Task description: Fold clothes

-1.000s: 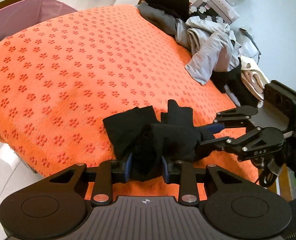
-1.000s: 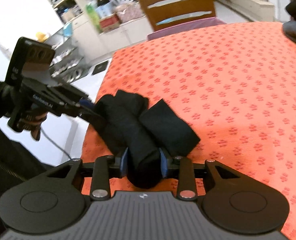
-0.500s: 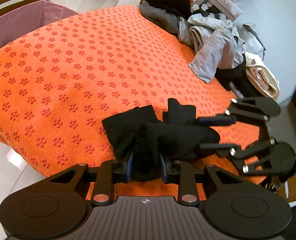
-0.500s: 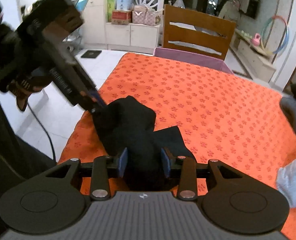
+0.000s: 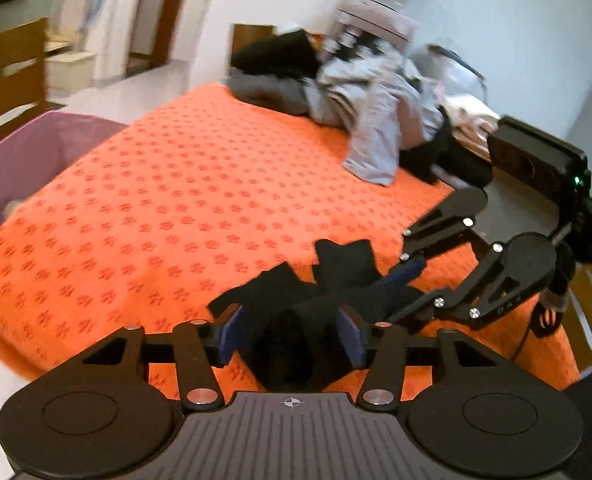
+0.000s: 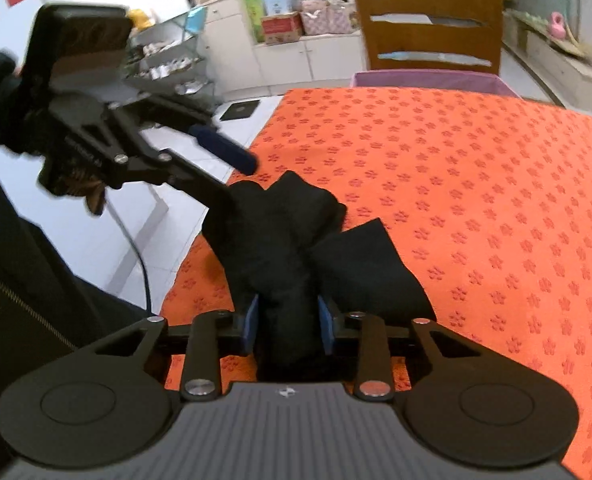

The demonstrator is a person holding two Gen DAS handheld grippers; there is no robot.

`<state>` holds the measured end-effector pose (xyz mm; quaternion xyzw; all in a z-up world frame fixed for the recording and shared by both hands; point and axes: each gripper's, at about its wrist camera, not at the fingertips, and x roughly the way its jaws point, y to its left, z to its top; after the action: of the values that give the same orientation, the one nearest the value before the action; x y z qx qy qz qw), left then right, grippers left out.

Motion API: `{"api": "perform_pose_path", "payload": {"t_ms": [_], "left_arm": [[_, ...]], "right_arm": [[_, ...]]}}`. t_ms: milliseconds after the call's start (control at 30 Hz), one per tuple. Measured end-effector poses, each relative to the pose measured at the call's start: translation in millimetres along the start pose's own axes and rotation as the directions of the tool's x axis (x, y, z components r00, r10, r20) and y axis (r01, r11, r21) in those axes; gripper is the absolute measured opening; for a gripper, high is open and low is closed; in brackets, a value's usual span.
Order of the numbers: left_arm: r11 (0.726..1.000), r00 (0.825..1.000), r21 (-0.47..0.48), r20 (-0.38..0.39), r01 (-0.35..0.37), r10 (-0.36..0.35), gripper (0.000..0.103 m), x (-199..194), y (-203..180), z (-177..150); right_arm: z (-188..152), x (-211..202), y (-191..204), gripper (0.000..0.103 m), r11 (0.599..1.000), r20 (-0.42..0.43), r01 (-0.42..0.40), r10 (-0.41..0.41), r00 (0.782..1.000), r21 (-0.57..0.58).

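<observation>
1. Left wrist view: left gripper (image 5: 291, 336) jaws are opening, black garment (image 5: 328, 280) between them, pads not pressing it.
2. Right gripper (image 6: 287, 322) jaws are closing, pinching the same garment at the near edge of the orange tablecloth (image 5: 175, 208).
3. Farther off lie a clothes pile (image 5: 368, 92), a pink bin (image 5: 35, 152) and a chair (image 6: 428, 28).
</observation>
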<state>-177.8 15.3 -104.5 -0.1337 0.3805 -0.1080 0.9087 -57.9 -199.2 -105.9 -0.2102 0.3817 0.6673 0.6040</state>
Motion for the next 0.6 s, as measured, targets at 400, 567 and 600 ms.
{"api": "perform_pose_path", "payload": {"t_ms": [400, 567, 600], "left_arm": [[0.984, 0.986, -0.121, -0.088, 0.13, -0.141, 0.026, 12, 5, -12], [0.953, 0.986, -0.282, -0.086, 0.111, -0.14, 0.026, 7, 7, -29], [0.943, 0.988, -0.317, -0.084, 0.097, -0.13, 0.026, 8, 9, -30]], "right_arm": [[0, -4, 10, 0.025, 1.0, -0.014, -0.028, 0.028, 1.0, -0.014], [1, -1, 13, 0.024, 0.995, -0.046, -0.1, 0.101, 0.994, 0.026], [1, 0, 9, 0.024, 0.993, -0.043, -0.109, 0.111, 0.993, 0.051]]}}
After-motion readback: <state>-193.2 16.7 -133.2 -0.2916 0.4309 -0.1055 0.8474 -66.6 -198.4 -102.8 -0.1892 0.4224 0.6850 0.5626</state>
